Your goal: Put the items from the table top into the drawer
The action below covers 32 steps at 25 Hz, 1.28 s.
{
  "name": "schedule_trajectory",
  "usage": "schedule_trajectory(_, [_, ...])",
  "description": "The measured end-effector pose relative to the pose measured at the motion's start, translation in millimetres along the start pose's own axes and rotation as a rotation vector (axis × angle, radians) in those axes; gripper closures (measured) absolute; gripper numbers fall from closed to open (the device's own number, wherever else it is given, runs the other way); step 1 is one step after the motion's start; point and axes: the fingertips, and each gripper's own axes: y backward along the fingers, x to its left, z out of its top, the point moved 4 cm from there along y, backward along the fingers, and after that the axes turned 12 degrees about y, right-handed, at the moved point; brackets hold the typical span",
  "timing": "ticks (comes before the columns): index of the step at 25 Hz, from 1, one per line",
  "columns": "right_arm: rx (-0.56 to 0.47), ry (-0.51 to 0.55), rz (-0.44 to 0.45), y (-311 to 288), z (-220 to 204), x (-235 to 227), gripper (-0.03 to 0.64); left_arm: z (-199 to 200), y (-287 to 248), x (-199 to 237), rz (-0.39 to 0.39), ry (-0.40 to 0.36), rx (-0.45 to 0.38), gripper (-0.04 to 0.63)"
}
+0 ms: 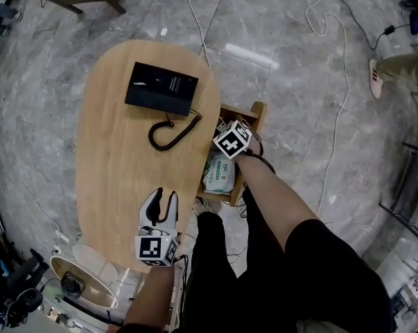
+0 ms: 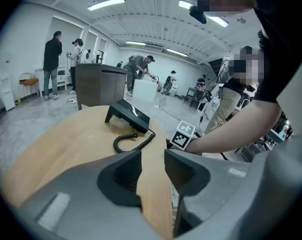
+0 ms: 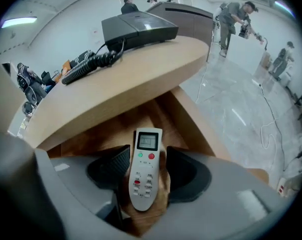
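The jaws of the right gripper stand apart, and the white remote control lies unpressed between them inside the open wooden drawer. The bare forearm reaches steeply down there. The left gripper hangs tilted over the oval wooden table, with its jaws slightly apart and empty.

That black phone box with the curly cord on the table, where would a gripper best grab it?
Probably across its short width, from above: the black phone box lies flat, with two straight long sides for the jaws to press on. Grab nearer the end away from the coiled cord, which leaves the corner nearest the drawer.
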Motion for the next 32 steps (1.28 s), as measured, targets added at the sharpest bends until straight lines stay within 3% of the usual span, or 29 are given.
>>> schedule_trajectory(5, [-0.125, -0.029, -0.068, 51.0, -2.7, -10.7, 0.348, -2.4, -3.4, -11.1, -0.020, -0.016, 0.030, 0.448])
schedule_trajectory(11, [-0.315, -0.251, -0.187, 137.4, -54.4, -27.1, 0.351, 4.3, -21.8, -31.7, -0.074, -0.073, 0.046, 0.448])
schedule_trajectory(14, [-0.338, -0.391, -0.203, 156.3, -91.1, -28.9, 0.353, -1.8, -38.0, -52.5, -0.115, -0.092, 0.075, 0.448])
schedule_trajectory(17, [-0.324, -0.445, -0.177, 154.8, -119.2, -24.5, 0.357, -12.4, -55.1, -84.3, -0.175, -0.134, 0.106, 0.448])
schedule_trajectory(24, [-0.343, -0.464, -0.124, 158.0, -134.6, -15.9, 0.360, -24.8, -72.9, -123.4, -0.219, -0.173, 0.149, 0.448])
schedule_trajectory(32, [-0.432, -0.395, -0.151, 201.3, -120.7, -14.6, 0.388, -8.4, -73.9, -135.9, -0.187, -0.201, 0.122, 0.456])
